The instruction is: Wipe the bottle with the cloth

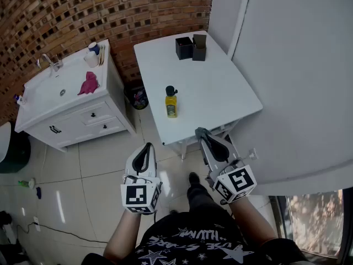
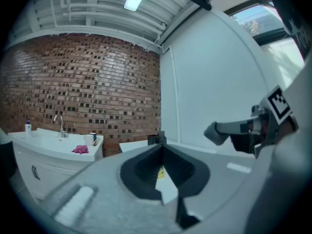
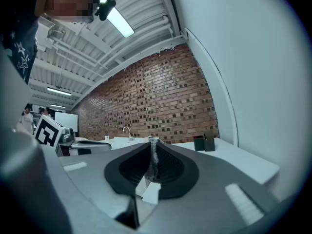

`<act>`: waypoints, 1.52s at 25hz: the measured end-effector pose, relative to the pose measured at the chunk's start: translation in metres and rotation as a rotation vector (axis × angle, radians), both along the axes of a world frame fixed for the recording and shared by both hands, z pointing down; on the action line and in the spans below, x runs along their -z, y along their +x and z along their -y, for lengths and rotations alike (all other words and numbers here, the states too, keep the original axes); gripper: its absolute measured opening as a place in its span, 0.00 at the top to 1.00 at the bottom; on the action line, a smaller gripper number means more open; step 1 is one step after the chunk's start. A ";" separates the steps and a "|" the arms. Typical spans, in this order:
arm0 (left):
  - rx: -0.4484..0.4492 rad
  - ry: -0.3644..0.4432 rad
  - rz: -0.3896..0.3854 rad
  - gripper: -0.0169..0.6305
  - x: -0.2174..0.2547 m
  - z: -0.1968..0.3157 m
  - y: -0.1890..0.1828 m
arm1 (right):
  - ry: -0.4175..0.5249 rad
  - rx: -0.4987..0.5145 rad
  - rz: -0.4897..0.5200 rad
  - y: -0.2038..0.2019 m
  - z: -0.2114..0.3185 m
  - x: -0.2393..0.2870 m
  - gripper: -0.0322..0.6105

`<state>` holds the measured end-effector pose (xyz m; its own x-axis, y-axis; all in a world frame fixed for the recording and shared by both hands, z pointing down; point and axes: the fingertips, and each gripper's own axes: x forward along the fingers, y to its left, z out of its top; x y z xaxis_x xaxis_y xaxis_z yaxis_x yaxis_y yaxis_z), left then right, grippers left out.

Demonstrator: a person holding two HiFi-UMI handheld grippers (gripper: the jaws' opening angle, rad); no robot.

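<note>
A yellow bottle (image 1: 171, 103) with a black cap stands upright near the front of the white table (image 1: 220, 87). In the left gripper view a sliver of the bottle (image 2: 160, 173) shows through the gap behind the jaws. A pink cloth (image 1: 89, 84) (image 2: 80, 150) lies on the sink counter to the left. My left gripper (image 1: 148, 147) (image 2: 162, 146) is shut and empty, held level over the floor short of the table. My right gripper (image 1: 200, 131) (image 3: 152, 142) is shut with nothing in it, at the table's front edge, below the bottle in the picture.
A white sink cabinet (image 1: 66, 117) with a faucet (image 1: 52, 63) and a cup (image 1: 91, 58) stands left of the table. Two black boxes (image 1: 191, 47) sit at the table's far end. A bin (image 1: 137, 97) is between cabinet and table. A white wall runs along the right.
</note>
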<state>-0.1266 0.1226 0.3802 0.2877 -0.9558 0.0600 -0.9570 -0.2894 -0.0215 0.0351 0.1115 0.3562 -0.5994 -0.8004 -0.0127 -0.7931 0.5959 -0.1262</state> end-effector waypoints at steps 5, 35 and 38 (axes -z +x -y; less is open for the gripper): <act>0.067 -0.032 -0.005 0.97 -0.007 0.056 0.007 | 0.034 0.078 -0.010 0.009 0.067 0.014 0.89; 0.079 -0.162 -0.006 0.97 -0.032 0.172 -0.012 | -0.043 0.357 -0.354 -0.092 0.188 -0.009 0.89; 0.046 -0.190 -0.030 0.97 -0.035 0.175 -0.001 | -0.018 0.365 -0.388 -0.092 0.185 -0.010 0.89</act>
